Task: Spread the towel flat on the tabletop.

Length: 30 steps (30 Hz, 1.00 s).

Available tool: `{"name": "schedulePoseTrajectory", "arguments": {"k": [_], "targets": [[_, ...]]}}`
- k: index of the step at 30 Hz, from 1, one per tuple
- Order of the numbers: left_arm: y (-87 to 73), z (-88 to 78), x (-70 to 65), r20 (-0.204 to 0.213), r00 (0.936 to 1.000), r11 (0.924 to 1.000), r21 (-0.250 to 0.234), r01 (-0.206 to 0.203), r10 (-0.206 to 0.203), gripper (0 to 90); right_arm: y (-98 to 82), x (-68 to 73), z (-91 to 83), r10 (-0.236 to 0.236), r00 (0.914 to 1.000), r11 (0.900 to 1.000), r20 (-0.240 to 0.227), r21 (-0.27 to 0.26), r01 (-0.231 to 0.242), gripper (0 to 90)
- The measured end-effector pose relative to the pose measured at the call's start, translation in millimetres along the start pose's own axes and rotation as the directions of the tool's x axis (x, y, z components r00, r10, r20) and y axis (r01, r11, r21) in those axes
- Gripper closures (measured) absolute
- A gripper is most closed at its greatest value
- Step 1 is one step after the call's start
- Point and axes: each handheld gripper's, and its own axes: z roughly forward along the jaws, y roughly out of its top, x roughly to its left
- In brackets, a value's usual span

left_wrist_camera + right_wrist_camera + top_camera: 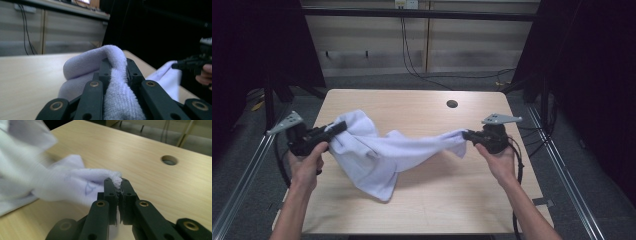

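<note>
A: The left gripper, at the left middle of the high view, is clamped on a thick fold of the white towel; in its own view the cloth bulges up between the jaws.

B: And the right gripper?

A: At the right middle, pinched tight on a thin corner of the same towel.

B: Where's the towel?

A: Strung between the two across the centre, sagging, its lower end draped on the wooden table.

Fluffy terry towel – matt wood-grain tbl
</note>
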Motion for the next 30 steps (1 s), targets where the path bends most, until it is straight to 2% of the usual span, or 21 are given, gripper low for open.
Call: {"name": "schedulePoseTrajectory", "arguments": {"k": [1, 3, 6, 7, 8, 9, 11, 12, 13, 14, 15, 17, 18, 19, 20, 21, 22, 24, 25, 29, 30], "targets": [[10.2, -6.0, 0.5, -0.004, 1.0000, 0.9992, -0.040, 0.007, -0.007, 79.0, 4.4, -2.8, -5.7, -0.002, 0.9999, 1.000, 0.010, -0.012, 0.002, 86.0], [15.5, -6.6, -0.5, -0.006, 1.0000, 0.9990, -0.045, -0.005, 0.004, 79.0, 9.5, -4.7, -11.8, 0.005, 0.9999, 1.000, 0.015, -0.030, -0.005, 86.0], [30.9, -1.6, -6.5, -0.027, 0.9988, 0.9983, -0.040, -0.042, 0.041, 79.0, 28.3, -5.6, -24.1, -0.001, 0.9997, 0.998, 0.025, -0.062, 0.002, 86.1], [34.7, 2.5, -7.3, -0.036, 0.9981, 0.9980, -0.035, -0.052, 0.051, 79.1, 42.6, -8.3, -25.8, -0.001, 0.9996, 0.998, 0.030, -0.067, 0.003, 86.2], [37.6, 8.5, -7.7, -0.040, 0.9982, 0.9985, -0.031, -0.046, 0.045, 79.1, 42.6, -8.3, -25.8, -0.001, 0.9996, 0.998, 0.030, -0.067, 0.003, 86.2], [40.8, 14.6, -7.2, -0.056, 0.9968, 0.9982, -0.016, -0.058, 0.057, 79.1, 58.8, -13.2, -24.8, -0.003, 0.9997, 0.998, 0.025, -0.065, 0.005, 86.5], [49.5, 25.6, -4.2, -0.071, 0.9959, 0.9985, 0.001, -0.055, 0.055, 79.2, 75.7, -19.8, -22.6, 0.016, 0.9998, 0.998, 0.016, -0.065, -0.014, 86.7], [55.4, 29.8, -2.0, -0.082, 0.9957, 0.9990, -0.013, -0.043, 0.042, 79.2, 75.7, -19.8, -22.6, 0.016, 0.9998, 0.998, 0.016, -0.065, -0.014, 86.7], [62.7, 33.3, -0.3, -0.090, 0.9955, 0.9993, -0.023, -0.031, 0.029, 79.2, 84.4, -23.8, -21.0, 0.021, 0.9996, 0.998, 0.019, -0.063, -0.020, 86.8], [71.2, 35.8, 0.6, -0.101, 0.9947, 0.9994, -0.025, -0.023, 0.020, 79.2, 103.3, -32.3, -20.3, 0.030, 0.9988, 0.997, 0.039, -0.075, -0.027, 86.8], [80.4, 37.6, -1.0, -0.105, 0.9943, 0.9991, -0.038, -0.021, 0.017, 79.2, 103.3, -32.3, -20.3, 0.030, 0.9988, 0.997, 0.039, -0.075, -0.027, 86.8], [101.7, 38.7, -9.2, -0.110, 0.9920, 0.9961, -0.056, -0.068, 0.062, 79.2, 121.6, -41.2, -21.9, 0.041, 0.9979, 0.993, 0.051, -0.113, -0.035, 86.9], [111.6, 37.4, -15.1, -0.119, 0.9881, 0.9919, -0.068, -0.107, 0.098, 79.2, 130.0, -44.8, -22.9, 0.039, 0.9974, 0.992, 0.061, -0.126, -0.031, 86.9], [119.8, 35.0, -19.7, -0.119, 0.9861, 0.9883, -0.085, -0.126, 0.116, 79.2, 143.8, -49.3, -28.7, 0.034, 0.9965, 0.985, 0.077, -0.172, -0.020, 86.9], [125.9, 30.7, -22.6, -0.117, 0.9840, 0.9837, -0.104, -0.147, 0.134, 79.2, 148.1, -50.4, -33.8, 0.036, 0.9970, 0.977, 0.069, -0.214, -0.020, 86.8], [128.5, 26.9, -25.7, -0.111, 0.9843, 0.9800, -0.129, -0.151, 0.137, 79.2, 148.1, -50.4, -33.8, 0.036, 0.9970, 0.977, 0.069, -0.214, -0.020, 86.8], [128.2, 23.3, -27.9, -0.106, 0.9817, 0.9770, -0.127, -0.171, 0.158, 79.1, 150.9, -47.5, -42.7, 0.012, 0.9980, 0.969, 0.062, -0.247, 0.004, 86.7], [116.7, 17.0, -29.9, -0.104, 0.9756, 0.9740, -0.099, -0.204, 0.194, 79.1, 148.5, -44.2, -45.7, -0.008, 0.9980, 0.972, 0.063, -0.234, 0.023, 86.6], [106.5, 15.2, -29.5, -0.099, 0.9753, 0.9747, -0.087, -0.206, 0.197, 79.1, 143.1, -40.1, -47.7, -0.028, 0.9973, 0.976, 0.068, -0.212, 0.042, 86.6], [51.1, 11.1, -27.3, -0.049, 0.9860, 0.9870, -0.016, -0.160, 0.159, 79.1, 97.3, -28.1, -49.8, -0.054, 0.9982, 0.987, 0.026, -0.153, 0.057, 86.6], [36.0, 9.8, -27.3, -0.023, 0.9896, 0.9899, 0.010, -0.141, 0.142, 79.0, 66.8, -25.5, -47.6, -0.041, 0.9992, 0.995, 0.000, -0.096, 0.040, 86.6]]}}
